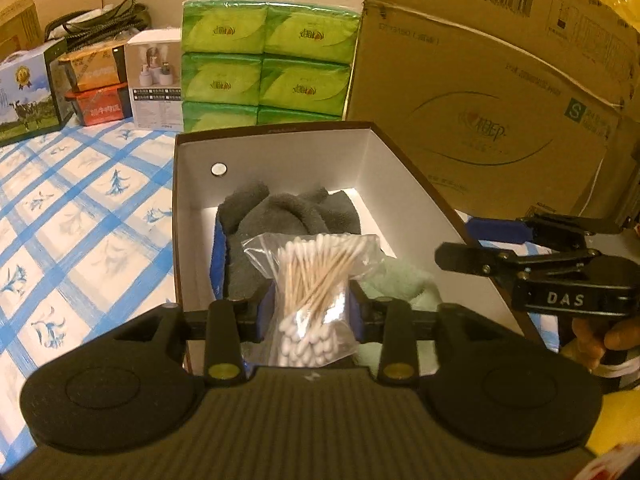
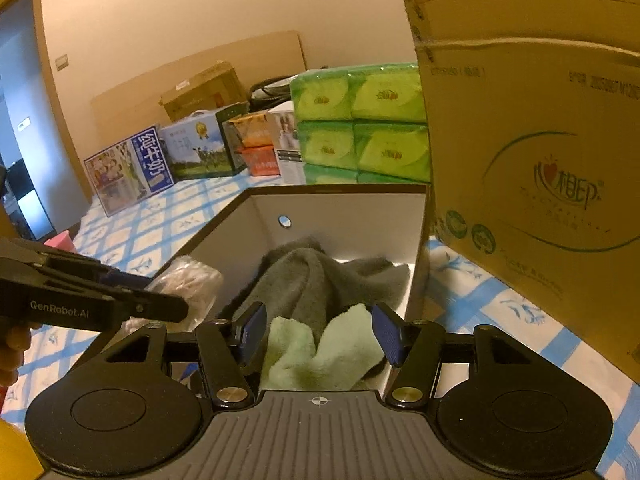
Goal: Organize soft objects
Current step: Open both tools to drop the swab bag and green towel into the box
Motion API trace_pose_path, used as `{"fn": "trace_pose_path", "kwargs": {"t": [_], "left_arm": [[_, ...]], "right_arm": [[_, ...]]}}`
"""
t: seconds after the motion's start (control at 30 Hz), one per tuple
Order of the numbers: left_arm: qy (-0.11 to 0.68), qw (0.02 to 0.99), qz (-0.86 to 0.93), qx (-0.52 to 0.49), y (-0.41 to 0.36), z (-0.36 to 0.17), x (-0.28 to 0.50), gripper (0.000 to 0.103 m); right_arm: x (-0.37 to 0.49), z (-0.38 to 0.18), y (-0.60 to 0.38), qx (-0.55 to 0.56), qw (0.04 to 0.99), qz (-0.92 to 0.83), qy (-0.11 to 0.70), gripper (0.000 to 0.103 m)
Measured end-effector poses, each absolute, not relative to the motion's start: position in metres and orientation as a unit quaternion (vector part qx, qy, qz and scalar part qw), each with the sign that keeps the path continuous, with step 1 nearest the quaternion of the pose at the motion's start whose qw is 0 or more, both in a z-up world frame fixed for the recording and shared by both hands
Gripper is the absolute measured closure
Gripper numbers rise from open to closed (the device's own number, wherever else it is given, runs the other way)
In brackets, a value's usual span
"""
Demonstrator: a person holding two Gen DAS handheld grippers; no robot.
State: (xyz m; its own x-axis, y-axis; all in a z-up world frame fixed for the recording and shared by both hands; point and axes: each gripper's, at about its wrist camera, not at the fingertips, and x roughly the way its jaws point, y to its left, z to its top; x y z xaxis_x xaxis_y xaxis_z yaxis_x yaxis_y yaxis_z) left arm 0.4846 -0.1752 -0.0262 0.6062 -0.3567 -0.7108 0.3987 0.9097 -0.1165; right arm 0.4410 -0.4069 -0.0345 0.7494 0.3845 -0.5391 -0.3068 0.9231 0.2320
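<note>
A dark-rimmed box with white walls (image 1: 280, 152) (image 2: 352, 216) stands on the blue checked cover. Inside it lie a grey cloth (image 1: 288, 212) (image 2: 320, 276) and a pale green cloth (image 1: 400, 280) (image 2: 320, 352). My left gripper (image 1: 312, 312) (image 2: 160, 300) is over the box's near end. Its blue pads are shut on a clear bag of cotton swabs (image 1: 316, 280) (image 2: 188, 280), which stands upright between them. My right gripper (image 2: 320, 336) (image 1: 472, 242) is open at the box's right side, with the green cloth lying loose between and below its pads.
Stacked green tissue packs (image 1: 264, 68) stand right behind the box. A big cardboard carton (image 1: 480, 100) rises close at the back right. Milk cartons and small boxes (image 1: 28, 96) line the far left. The checked cover (image 1: 80, 220) stretches out to the left.
</note>
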Motion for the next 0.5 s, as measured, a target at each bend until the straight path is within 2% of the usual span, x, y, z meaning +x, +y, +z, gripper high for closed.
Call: {"fn": "trace_pose_path", "kwargs": {"t": [0.17,0.5], "left_arm": [[0.388,0.898,-0.205,0.035,-0.176,-0.027,0.488,0.045],[0.393,0.898,-0.196,0.033,-0.166,-0.023,0.478,0.044]], "right_arm": [[0.439,-0.035,-0.408,0.061,0.933,0.176,0.308,0.044],[0.426,-0.033,-0.409,0.058,0.933,0.168,0.313,0.043]]}}
